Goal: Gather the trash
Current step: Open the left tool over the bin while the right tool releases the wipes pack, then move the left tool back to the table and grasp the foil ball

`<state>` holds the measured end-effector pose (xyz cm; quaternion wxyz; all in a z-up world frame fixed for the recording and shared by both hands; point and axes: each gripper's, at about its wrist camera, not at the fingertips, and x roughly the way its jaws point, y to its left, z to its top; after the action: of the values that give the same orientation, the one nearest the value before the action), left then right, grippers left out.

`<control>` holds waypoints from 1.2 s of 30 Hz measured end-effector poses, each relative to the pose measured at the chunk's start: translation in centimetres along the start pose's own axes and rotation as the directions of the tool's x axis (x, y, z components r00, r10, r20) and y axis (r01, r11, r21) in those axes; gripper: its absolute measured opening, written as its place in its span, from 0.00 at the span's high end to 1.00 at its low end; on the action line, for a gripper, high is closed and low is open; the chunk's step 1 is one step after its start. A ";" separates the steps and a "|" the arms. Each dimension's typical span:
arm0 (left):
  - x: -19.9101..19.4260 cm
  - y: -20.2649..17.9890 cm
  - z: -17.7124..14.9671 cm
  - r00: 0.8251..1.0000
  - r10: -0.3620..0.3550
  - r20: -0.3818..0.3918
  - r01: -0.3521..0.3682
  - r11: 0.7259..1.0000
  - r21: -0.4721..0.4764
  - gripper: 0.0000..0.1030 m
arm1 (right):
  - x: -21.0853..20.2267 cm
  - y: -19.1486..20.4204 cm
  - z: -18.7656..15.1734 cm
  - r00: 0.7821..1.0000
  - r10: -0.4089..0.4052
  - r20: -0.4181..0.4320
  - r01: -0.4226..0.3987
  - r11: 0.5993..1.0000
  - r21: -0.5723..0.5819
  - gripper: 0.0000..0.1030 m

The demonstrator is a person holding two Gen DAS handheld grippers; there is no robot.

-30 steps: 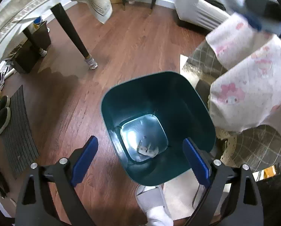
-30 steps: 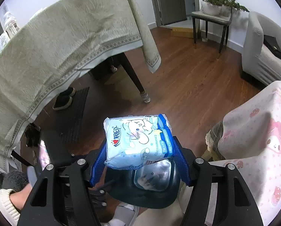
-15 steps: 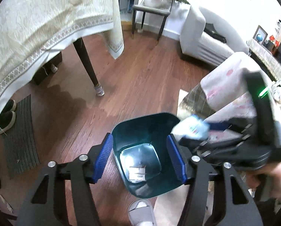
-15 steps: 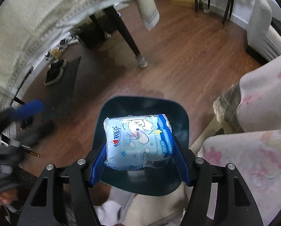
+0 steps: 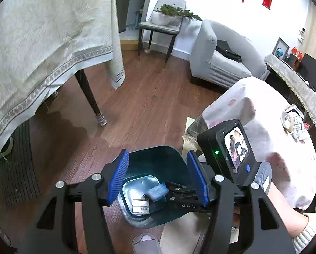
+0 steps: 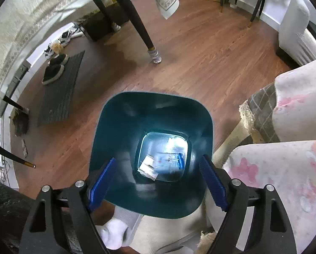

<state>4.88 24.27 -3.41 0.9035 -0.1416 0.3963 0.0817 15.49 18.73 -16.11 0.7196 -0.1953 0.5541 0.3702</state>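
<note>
On the wooden floor (image 6: 200,63) directly below both grippers we find a dark teal trash bin (image 6: 119,127), upright and open-topped. At its bottom lie a pale blue tissue pack (image 6: 168,160) and, just beside it, a small white wrapper (image 6: 147,165) with a printed label; we cannot tell whether the two touch.

We record the right gripper (image 6: 158,180) pointing steeply down over the bin mouth. Its blue pads (image 6: 101,183) stand wide apart and the jaws are opening, with nothing between them.

We record the left gripper (image 5: 158,177) aimed at the same bin from a higher position. Its jaws are opening, apart at a middling spread, and clamp nothing. From the left wrist view the right unit's camera housing and small screen (image 5: 236,146) sit just right of the bin, a person's hand (image 5: 280,209) on its grip.

Beside the bin stands a low counter under a pink-printed cloth (image 6: 285,169). A slippered foot (image 5: 145,243) rests at the bin's near edge. A draped dining table (image 5: 41,42) stands well apart.
</note>
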 end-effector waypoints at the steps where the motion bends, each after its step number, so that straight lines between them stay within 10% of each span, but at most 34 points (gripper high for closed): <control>1: -0.2 -0.2 0.1 1.000 -0.004 0.006 0.004 1.000 0.005 0.41 | -0.5 0.0 -0.1 1.000 0.004 0.003 -0.004 1.000 0.001 0.21; 16: -4.3 -3.0 3.8 0.986 -0.044 0.158 0.045 0.999 -0.003 0.36 | -13.9 -1.5 -1.5 0.964 0.066 0.256 -0.066 0.998 -0.009 0.21; 36: -1.8 -15.3 4.4 0.977 -0.163 0.139 0.138 0.975 0.177 0.25 | -24.9 -12.8 -8.8 0.867 -0.158 0.472 0.099 0.984 0.147 0.21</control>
<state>10.69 11.12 3.68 0.9434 -0.0888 0.3195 -0.0100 16.53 -3.50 2.95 0.8682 -0.0905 0.3640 0.3249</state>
